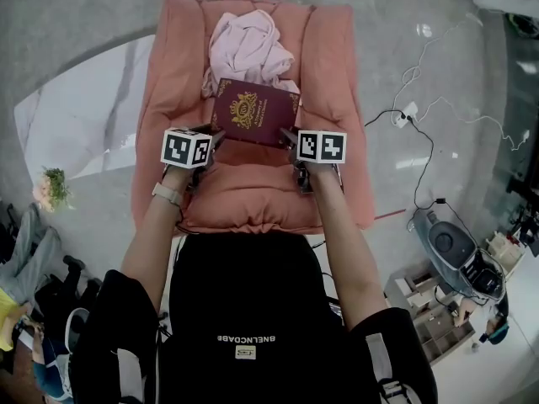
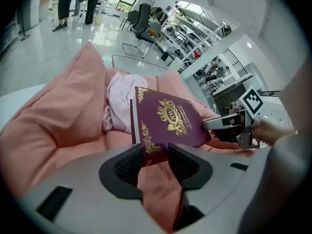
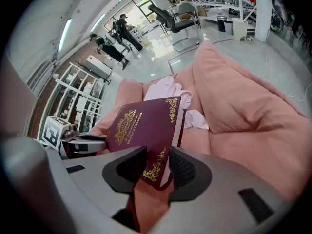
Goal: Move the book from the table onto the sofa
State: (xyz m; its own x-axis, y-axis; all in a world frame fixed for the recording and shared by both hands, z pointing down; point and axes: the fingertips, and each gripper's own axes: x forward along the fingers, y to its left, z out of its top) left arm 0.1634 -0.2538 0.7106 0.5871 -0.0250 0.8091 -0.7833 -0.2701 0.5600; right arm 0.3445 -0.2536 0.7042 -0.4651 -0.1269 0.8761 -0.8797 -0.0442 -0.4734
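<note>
A dark red book (image 1: 253,113) with gold print hangs just above the seat of the pink sofa (image 1: 253,188), cover up. My left gripper (image 1: 210,138) is shut on the book's near left corner (image 2: 148,147). My right gripper (image 1: 290,141) is shut on its near right corner (image 3: 158,167). In the left gripper view the right gripper (image 2: 229,126) shows past the book (image 2: 168,121). The left gripper (image 3: 80,141) appears beyond the book (image 3: 146,130) in the right gripper view.
A pale pink cloth (image 1: 248,47) is bunched at the back of the sofa seat, just behind the book. The sofa arms (image 1: 164,82) rise on both sides. White cables (image 1: 421,108) lie on the floor to the right; a person's dark top fills the lower frame.
</note>
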